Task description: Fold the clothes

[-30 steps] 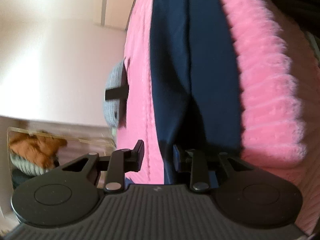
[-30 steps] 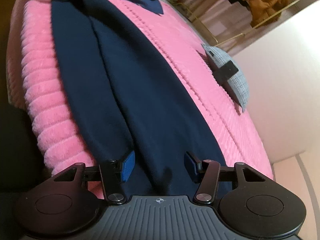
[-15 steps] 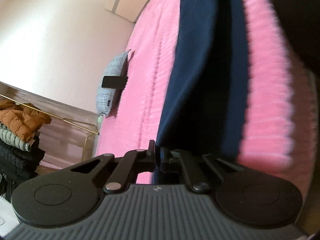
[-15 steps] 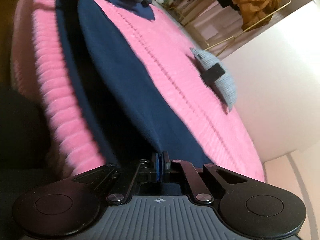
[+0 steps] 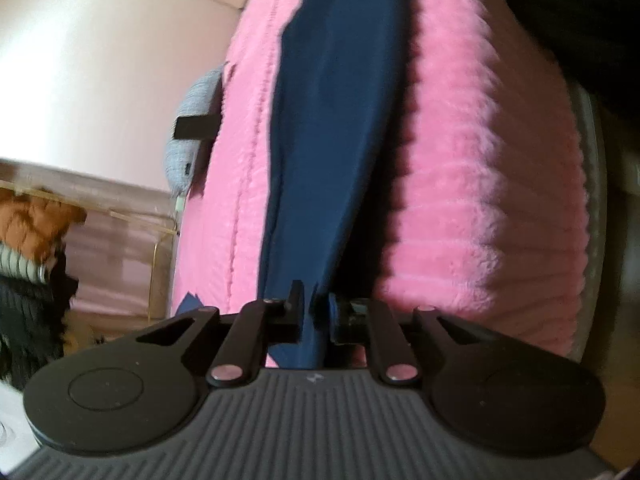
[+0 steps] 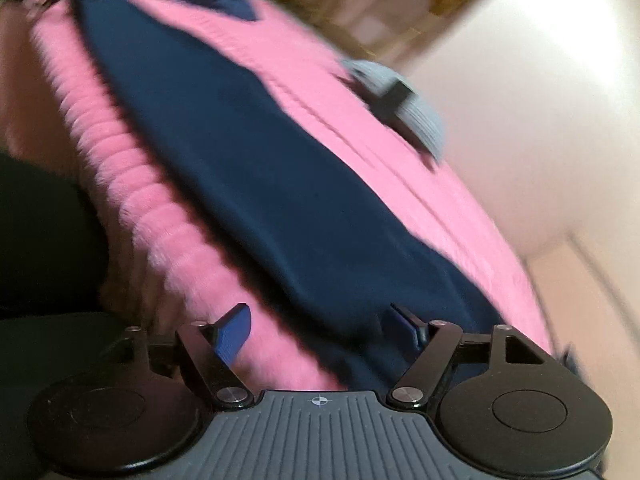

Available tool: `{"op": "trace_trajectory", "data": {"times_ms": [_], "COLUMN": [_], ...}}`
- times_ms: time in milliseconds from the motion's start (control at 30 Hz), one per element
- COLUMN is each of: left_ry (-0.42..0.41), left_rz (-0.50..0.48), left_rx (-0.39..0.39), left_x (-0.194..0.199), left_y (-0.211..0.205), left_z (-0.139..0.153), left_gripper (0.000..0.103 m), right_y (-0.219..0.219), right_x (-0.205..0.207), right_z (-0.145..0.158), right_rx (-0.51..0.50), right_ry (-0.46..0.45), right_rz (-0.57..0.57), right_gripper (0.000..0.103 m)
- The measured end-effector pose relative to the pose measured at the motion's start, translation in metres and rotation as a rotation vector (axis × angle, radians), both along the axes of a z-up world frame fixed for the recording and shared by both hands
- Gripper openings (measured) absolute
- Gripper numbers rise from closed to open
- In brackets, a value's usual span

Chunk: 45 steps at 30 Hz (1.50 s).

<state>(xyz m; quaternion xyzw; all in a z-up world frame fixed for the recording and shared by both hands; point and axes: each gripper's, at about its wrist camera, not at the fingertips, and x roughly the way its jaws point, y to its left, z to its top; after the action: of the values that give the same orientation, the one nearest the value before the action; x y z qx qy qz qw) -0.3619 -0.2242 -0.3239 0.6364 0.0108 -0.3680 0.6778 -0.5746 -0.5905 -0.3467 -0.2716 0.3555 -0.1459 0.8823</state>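
On the pink ribbed blanket [image 5: 472, 184] of the bed lies the navy garment [image 6: 256, 168], folded into a long narrow strip that runs lengthwise between the two grippers; in the left wrist view the left gripper [image 5: 313, 312] has the near end of the strip between its jaws, which stand narrow and have just been opening a little, the cloth filling most of the gap, though whether the pads still press on it I cannot tell; in the right wrist view, which is blurred, the right gripper [image 6: 320, 328] has jaws that have just been opening and now stand wide, one blue pad over the blanket and the other over the garment's end, gripping nothing; a grey pillow [image 6: 404, 100] with a black band lies at the bed's far edge beside the pale wall [image 5: 88, 60].
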Motion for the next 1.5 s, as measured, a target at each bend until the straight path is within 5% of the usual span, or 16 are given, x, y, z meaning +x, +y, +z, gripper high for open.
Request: {"op": "trace_trajectory", "data": {"times_ms": [167, 267, 400, 567, 633, 667, 700, 733, 767, 933, 1067, 1200, 1500], "left_ry": [0.058, 0.091, 0.119, 0.136, 0.149, 0.156, 0.162, 0.167, 0.172, 0.188, 0.207, 0.223, 0.373], "left_rz": [-0.035, -0.118, -0.246, -0.367, -0.382, -0.389, -0.391, -0.391, -0.391, -0.377, -0.352, -0.318, -0.115], "left_rx": [-0.084, -0.130, -0.152, -0.150, -0.140, -0.135, -0.120, -0.103, -0.086, -0.063, -0.074, -0.088, -0.220], "left_x": [-0.030, -0.042, -0.067, -0.097, -0.099, -0.100, -0.101, -0.101, -0.101, -0.091, -0.086, -0.084, -0.043], "left_y": [-0.018, -0.057, -0.117, -0.179, -0.198, -0.207, -0.212, -0.217, -0.222, -0.231, -0.229, -0.223, -0.205], "left_z": [0.026, 0.040, 0.042, 0.034, 0.030, 0.027, 0.024, 0.020, 0.016, 0.008, 0.009, 0.013, 0.038], "left_gripper": [0.016, 0.020, 0.024, 0.024, 0.025, 0.025, 0.024, 0.024, 0.024, 0.022, 0.021, 0.021, 0.024], "right_y": [-0.058, -0.102, -0.155, -0.231, -0.250, -0.260, -0.267, -0.274, -0.281, -0.296, -0.290, -0.263, -0.198], "right_x": [-0.043, -0.057, -0.069, -0.110, -0.113, -0.114, -0.114, -0.114, -0.114, -0.128, -0.106, -0.107, -0.086], "right_z": [0.014, 0.022, 0.029, 0.036, 0.036, 0.036, 0.039, 0.041, 0.043, 0.070, 0.046, 0.037, 0.057], "right_rx": [0.120, 0.168, 0.232, 0.710, 0.796, 0.839, 0.857, 0.875, 0.892, 0.772, 0.710, 0.663, 0.627], "right_ry": [-0.118, -0.150, -0.184, -0.508, -0.592, -0.633, -0.645, -0.657, -0.669, -0.704, -0.536, -0.548, -0.521], "right_rz": [-0.310, -0.438, -0.559, -0.839, -0.859, -0.867, -0.860, -0.853, -0.847, -0.848, -0.867, -0.918, -0.736], "right_gripper": [0.073, 0.055, 0.052, 0.053, 0.052, 0.044, 0.015, 0.001, 0.001, 0.001, 0.001, 0.002, 0.003]}}
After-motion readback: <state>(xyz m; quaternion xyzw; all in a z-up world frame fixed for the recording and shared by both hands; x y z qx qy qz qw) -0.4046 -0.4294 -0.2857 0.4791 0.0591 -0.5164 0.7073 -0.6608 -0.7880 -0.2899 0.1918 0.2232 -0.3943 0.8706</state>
